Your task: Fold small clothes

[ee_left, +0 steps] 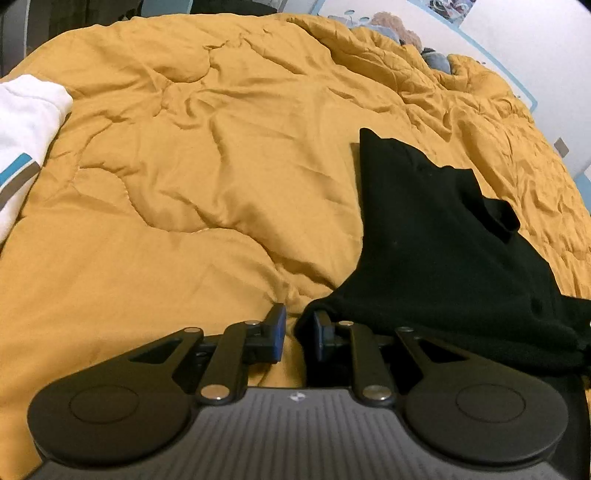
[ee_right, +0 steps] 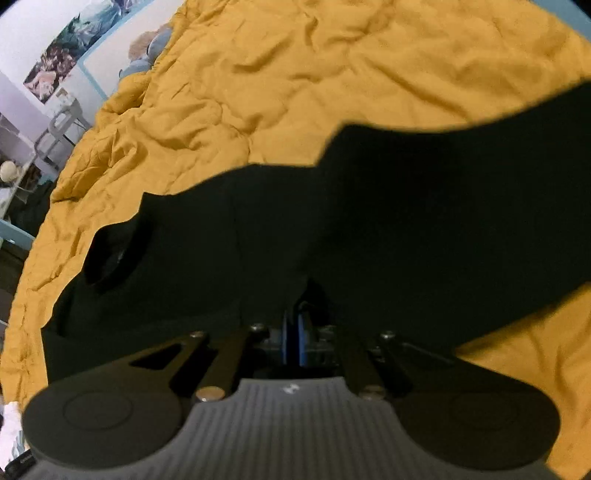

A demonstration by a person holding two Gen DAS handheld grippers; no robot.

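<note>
A black garment (ee_left: 443,240) lies on the mustard comforter (ee_left: 203,166), with a buttoned collar part showing on its right side. In the left wrist view its near corner bunches against the right finger of my left gripper (ee_left: 298,330). The blue pads stand a little apart, with a strip of comforter showing between the left pad and the cloth. In the blurred right wrist view the same black garment (ee_right: 369,206) hangs stretched across the picture above the comforter (ee_right: 295,66). My right gripper (ee_right: 295,332) is shut on its lower edge, and the cloth hides the fingertips.
A white garment with teal and grey stripes (ee_left: 26,125) lies at the bed's left edge. Stuffed toys (ee_left: 391,27) rest at the head of the bed against a pale wall. Beside the bed stand a grey stool (ee_right: 59,125) and cluttered furniture.
</note>
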